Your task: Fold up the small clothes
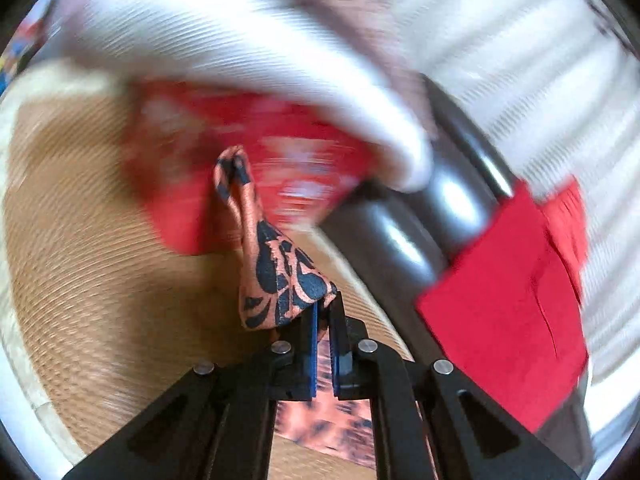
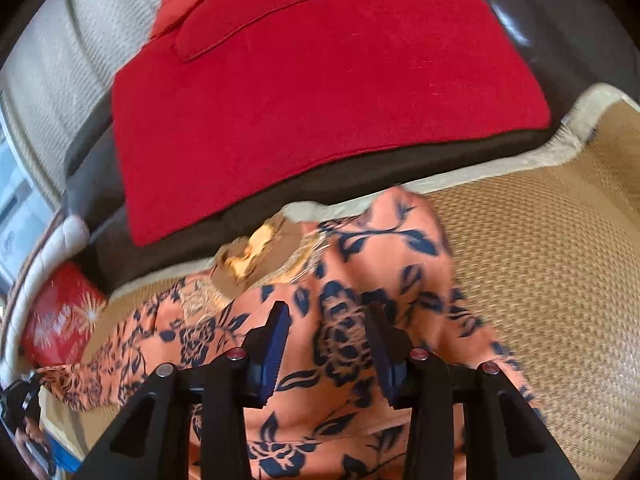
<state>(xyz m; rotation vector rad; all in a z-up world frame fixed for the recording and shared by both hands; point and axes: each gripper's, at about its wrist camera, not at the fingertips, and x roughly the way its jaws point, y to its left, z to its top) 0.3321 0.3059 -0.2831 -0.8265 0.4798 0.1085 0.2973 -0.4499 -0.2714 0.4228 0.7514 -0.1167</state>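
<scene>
An orange garment with a dark blue flower print (image 2: pixel 360 280) lies spread on a woven straw mat (image 2: pixel 552 264). My right gripper (image 2: pixel 326 344) is open just above the garment, one finger on each side of a printed flower. My left gripper (image 1: pixel 324 312) is shut on a bunched corner of the same orange garment (image 1: pixel 276 264), which rises as a peak above the fingertips; more of the fabric shows below the fingers. The left wrist view is blurred by motion.
A red cloth (image 2: pixel 320 92) lies on a dark brown cushion (image 2: pixel 360 168) beyond the mat's beige border. A red patterned cushion (image 2: pixel 60 316) sits at the left. In the left wrist view, white bedding (image 1: pixel 240 32) hangs over a red cushion (image 1: pixel 248 160).
</scene>
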